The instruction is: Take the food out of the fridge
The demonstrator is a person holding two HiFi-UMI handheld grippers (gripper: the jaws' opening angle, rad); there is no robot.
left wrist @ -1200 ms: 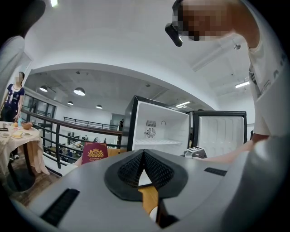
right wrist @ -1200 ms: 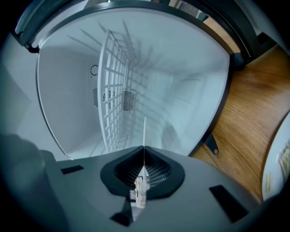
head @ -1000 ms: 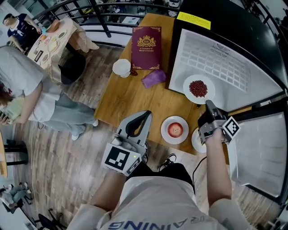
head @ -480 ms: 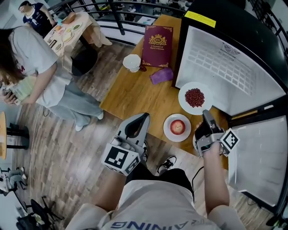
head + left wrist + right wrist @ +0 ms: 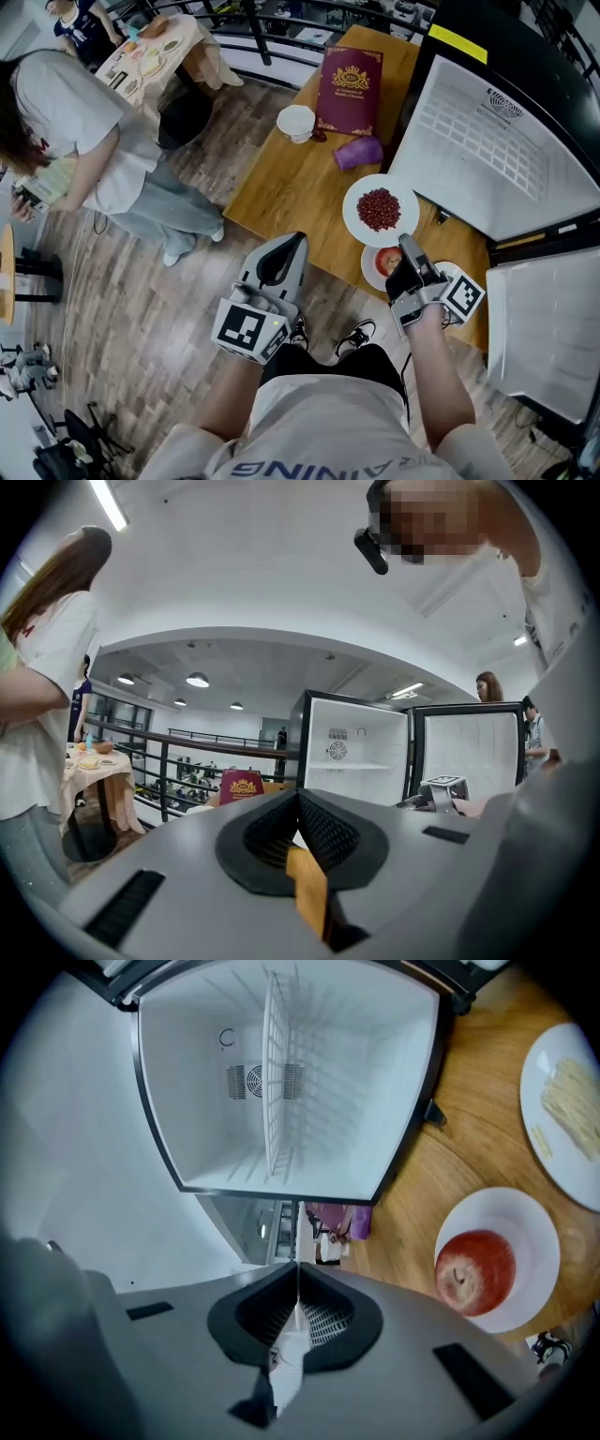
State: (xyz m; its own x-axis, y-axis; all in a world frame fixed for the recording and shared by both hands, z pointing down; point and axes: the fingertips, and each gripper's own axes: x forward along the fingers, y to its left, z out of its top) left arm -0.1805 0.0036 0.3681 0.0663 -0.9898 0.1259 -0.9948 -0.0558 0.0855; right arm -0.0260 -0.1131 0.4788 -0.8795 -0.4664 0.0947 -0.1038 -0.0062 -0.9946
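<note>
A white plate (image 5: 352, 221) of red beans (image 5: 379, 208) hangs over the wooden table (image 5: 291, 187), in front of the open fridge (image 5: 487, 141). My right gripper (image 5: 405, 242) is shut on its near rim. In the right gripper view the gripper (image 5: 297, 1290) is rolled on its side and the plate's edge (image 5: 297, 1241) shows as a thin white line. Just under it, a red apple (image 5: 475, 1271) lies on a small white plate (image 5: 525, 1232). The fridge's inside (image 5: 356, 1082) holds only a wire shelf. My left gripper (image 5: 298, 238) is shut and empty, off the table's near edge.
A dark red book (image 5: 351, 89), a white cup (image 5: 296, 122) and a purple cup (image 5: 359, 152) sit at the table's far end. A plate of pale noodles (image 5: 572, 1101) lies beside the apple. The fridge door (image 5: 544, 319) stands open on the right. A person (image 5: 84, 122) stands left.
My right gripper has drawn the plate of red beans out of the fridge and over the table, above the apple's plate. The left gripper has shifted a little. The person on the left has stepped nearer.
</note>
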